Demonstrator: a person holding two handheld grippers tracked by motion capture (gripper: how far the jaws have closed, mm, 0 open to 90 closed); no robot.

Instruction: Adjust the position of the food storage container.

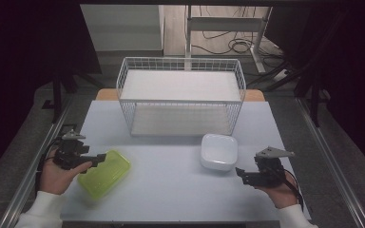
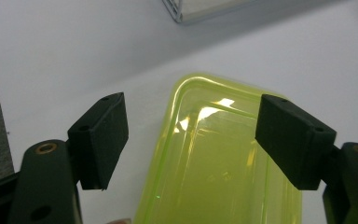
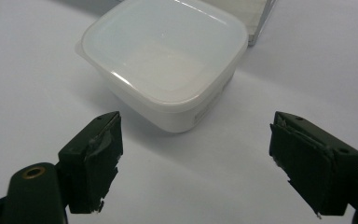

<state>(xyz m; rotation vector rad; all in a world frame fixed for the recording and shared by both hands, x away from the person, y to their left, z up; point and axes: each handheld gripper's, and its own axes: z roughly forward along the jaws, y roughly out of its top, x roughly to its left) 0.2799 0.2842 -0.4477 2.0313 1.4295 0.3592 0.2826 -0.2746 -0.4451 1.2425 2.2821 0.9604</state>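
Both sets of fingers stand wide apart with nothing between them. Your left gripper (image 1: 96, 157) sits at the near left of the white table (image 1: 171, 190), its jaws just over the near end of the translucent green lid (image 1: 104, 173); in the left gripper view that lid (image 2: 219, 163) lies flat on the table below and between the spread pads (image 2: 103, 135). Your right gripper (image 1: 241, 175) rests at the near right, pointing toward the white square container (image 1: 219, 151), near it but apart. In the right gripper view the container (image 3: 168, 60) sits ahead of the open pads (image 3: 98, 158), touching neither. Farther back, the white wire basket (image 1: 180, 95) stands at the table's far middle, just behind the container.
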